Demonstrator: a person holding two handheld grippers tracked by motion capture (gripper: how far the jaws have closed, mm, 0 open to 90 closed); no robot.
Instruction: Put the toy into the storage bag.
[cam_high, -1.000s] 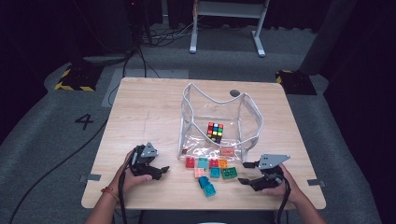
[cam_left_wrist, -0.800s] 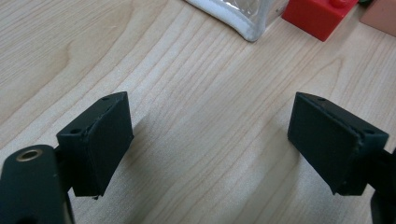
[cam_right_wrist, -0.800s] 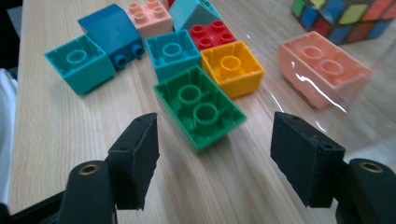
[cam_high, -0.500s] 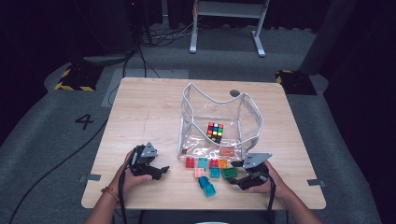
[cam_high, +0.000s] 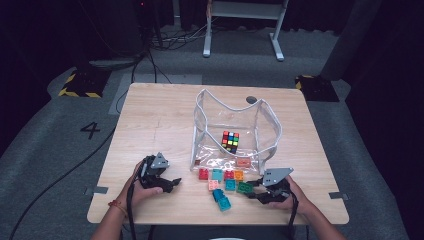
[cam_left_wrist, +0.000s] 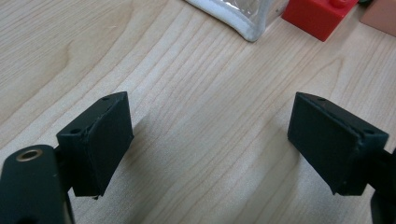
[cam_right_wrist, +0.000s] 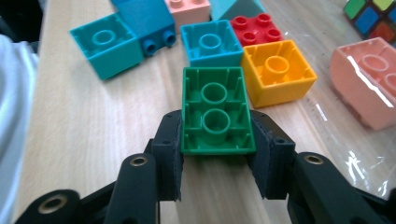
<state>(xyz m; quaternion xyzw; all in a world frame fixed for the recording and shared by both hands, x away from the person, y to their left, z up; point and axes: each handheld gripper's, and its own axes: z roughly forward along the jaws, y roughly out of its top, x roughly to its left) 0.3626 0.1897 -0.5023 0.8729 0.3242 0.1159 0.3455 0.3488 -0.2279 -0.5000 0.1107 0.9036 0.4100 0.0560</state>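
A green brick (cam_right_wrist: 215, 112) lies underside up on the wooden table (cam_high: 160, 120), at the right end of a cluster of bricks (cam_high: 220, 180). My right gripper (cam_right_wrist: 215, 136) has just been closing, and its pads now press on that brick's two sides; in the high view the right gripper (cam_high: 251, 190) sits at the green brick (cam_high: 243, 187). My left gripper (cam_left_wrist: 210, 140) rests open over bare wood, its pads (cam_left_wrist: 100, 140) wide apart. In the high view the left gripper (cam_high: 172, 184) stands left of the bricks.
Beside the green brick lie a yellow brick (cam_right_wrist: 278, 72), a blue one (cam_right_wrist: 208, 42), a red one (cam_right_wrist: 254, 25) and a teal one (cam_right_wrist: 107, 44). A clear bag (cam_high: 235, 125) behind them holds a colour cube (cam_high: 230, 141) and a pink brick (cam_right_wrist: 369, 84).
My right gripper has slid left to the brick cluster and closed its jaws on the green brick. The left gripper has stayed where it was.
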